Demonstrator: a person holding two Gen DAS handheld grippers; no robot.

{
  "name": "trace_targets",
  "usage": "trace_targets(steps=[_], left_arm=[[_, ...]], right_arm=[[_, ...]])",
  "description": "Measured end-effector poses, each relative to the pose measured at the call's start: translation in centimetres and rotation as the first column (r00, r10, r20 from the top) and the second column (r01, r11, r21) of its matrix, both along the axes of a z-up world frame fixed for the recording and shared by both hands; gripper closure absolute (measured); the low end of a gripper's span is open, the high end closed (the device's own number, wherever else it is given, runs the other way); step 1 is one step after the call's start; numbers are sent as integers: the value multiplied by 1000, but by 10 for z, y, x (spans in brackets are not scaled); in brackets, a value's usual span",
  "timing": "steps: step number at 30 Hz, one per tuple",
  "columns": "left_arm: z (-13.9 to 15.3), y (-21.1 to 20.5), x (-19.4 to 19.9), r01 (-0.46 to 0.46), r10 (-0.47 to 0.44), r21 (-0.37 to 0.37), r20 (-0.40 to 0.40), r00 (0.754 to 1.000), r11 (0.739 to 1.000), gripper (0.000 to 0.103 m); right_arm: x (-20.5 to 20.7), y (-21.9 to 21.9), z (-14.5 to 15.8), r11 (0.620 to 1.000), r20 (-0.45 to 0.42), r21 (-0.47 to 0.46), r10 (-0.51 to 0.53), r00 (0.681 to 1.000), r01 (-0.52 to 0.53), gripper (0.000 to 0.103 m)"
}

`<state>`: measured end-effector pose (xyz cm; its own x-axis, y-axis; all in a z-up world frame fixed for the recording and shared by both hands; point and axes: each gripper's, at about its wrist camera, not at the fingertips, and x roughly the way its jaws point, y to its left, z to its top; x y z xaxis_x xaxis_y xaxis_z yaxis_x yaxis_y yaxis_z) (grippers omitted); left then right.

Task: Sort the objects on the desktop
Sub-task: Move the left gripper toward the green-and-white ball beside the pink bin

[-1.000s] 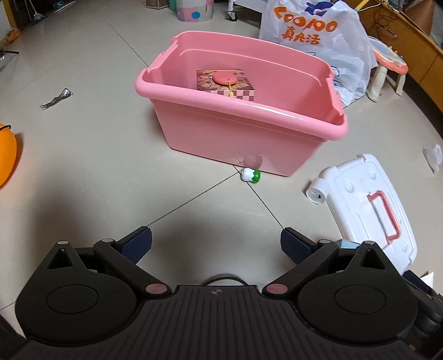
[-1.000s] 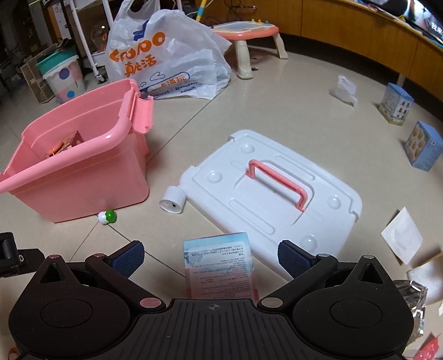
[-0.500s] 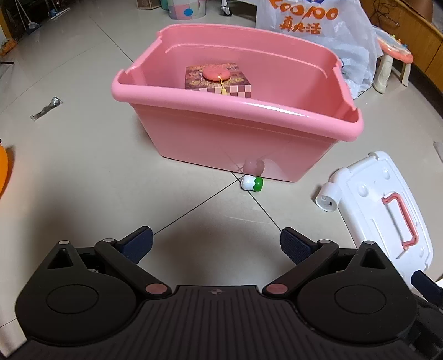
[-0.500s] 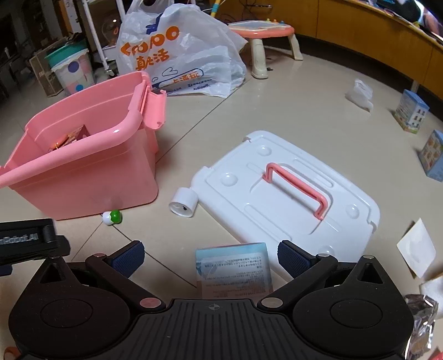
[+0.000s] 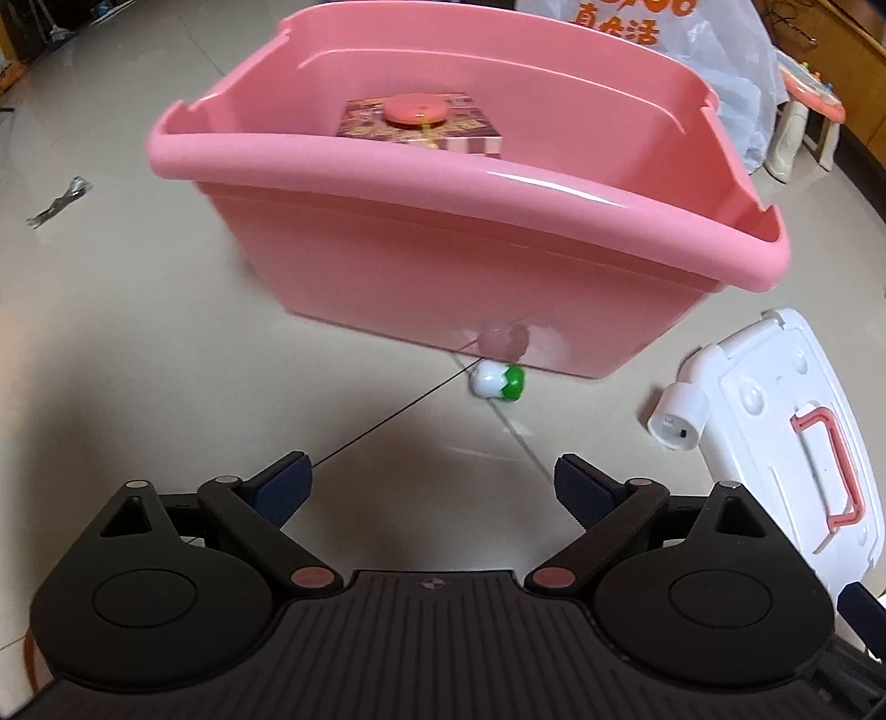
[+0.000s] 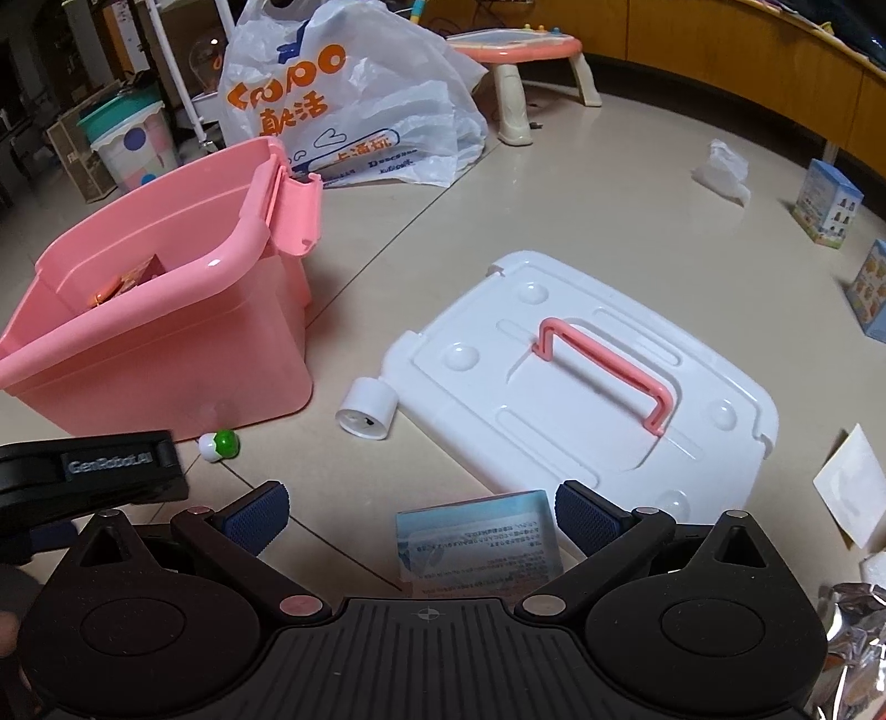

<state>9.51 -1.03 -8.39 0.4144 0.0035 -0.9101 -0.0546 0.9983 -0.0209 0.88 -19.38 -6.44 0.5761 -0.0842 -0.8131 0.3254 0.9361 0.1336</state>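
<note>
The left tongs (image 5: 432, 479) stood wide open with nothing between the blue pads, held low over the tiled floor (image 5: 138, 332) and aimed at the near wall of the pink storage bin (image 5: 470, 266). Ahead of them, between the pads and the bin, a small white-and-green toy (image 5: 496, 380) lay on the floor just beside the bin's base, on a tile seam. Inside the bin a patterned gift box (image 5: 421, 124) with a round pink piece on top rested toward the far side.

The right tongs (image 6: 421, 512) were likewise spread wide and gripped nothing, tilted down toward the floor. A pale blue printed packet (image 6: 479, 545) lay flat on the floor between their pads, untouched by either one. Just beyond it sat the white bin lid (image 6: 581, 399) with its pink handle (image 6: 603, 374) uppermost, and a short white cylinder (image 6: 365, 412) lay against the lid's near-left corner. The body of the left tool showed at the left edge of the right wrist view, near the toy. Farther out stood a white shopping bag (image 6: 343, 105) with orange lettering and a small pink-topped play table (image 6: 520, 50). Two little blue cartons (image 6: 828, 202) sat well apart to the right.
</note>
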Motion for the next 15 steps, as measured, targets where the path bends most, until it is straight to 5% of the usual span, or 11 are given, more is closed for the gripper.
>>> trace_targets(steps=[15], left_arm=[[-34, -16, 20, 55, -56, 24, 63, 996, 998, 6]], right_arm=[[16, 1, -5, 1000, 12, 14, -9, 1000, 8, 1]])
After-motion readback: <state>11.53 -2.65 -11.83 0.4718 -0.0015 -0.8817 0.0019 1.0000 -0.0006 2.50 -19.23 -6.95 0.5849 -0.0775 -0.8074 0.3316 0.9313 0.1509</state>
